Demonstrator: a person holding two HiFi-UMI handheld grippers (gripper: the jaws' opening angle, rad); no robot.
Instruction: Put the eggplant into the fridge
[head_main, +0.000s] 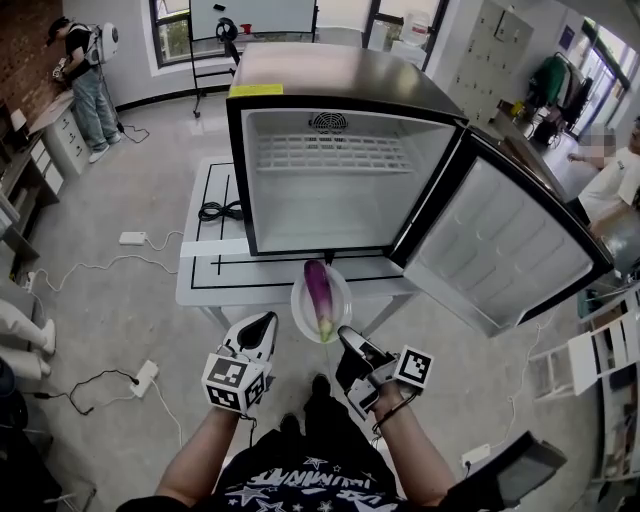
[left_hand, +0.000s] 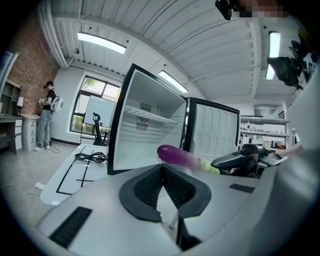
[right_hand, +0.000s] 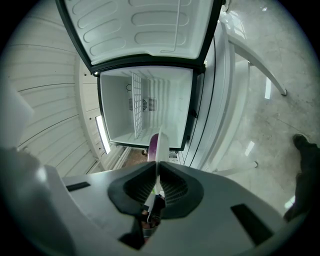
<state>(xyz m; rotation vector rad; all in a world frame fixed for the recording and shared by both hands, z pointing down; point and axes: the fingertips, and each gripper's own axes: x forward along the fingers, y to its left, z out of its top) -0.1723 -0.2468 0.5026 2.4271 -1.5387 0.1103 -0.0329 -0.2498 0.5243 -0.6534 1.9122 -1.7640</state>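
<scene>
A purple eggplant (head_main: 319, 288) with a green stem lies on a white plate (head_main: 303, 313), held in the air just in front of the open fridge (head_main: 340, 180). My right gripper (head_main: 346, 336) is shut on the plate's near rim; in the right gripper view the plate (right_hand: 159, 150) shows edge-on between the jaws, with the eggplant (right_hand: 152, 145) beyond it. My left gripper (head_main: 265, 323) is shut and holds nothing, just left of the plate. From the left gripper view the eggplant (left_hand: 177, 154) shows past the shut jaws. The fridge has bare white walls and one wire shelf (head_main: 335, 152).
The fridge door (head_main: 505, 240) stands swung out to the right. The fridge sits on a white table (head_main: 205, 270) with a black cable (head_main: 213, 211) on it. Cables and a power strip (head_main: 142, 378) lie on the floor at left. People stand at back left (head_main: 85, 80) and far right (head_main: 612, 175).
</scene>
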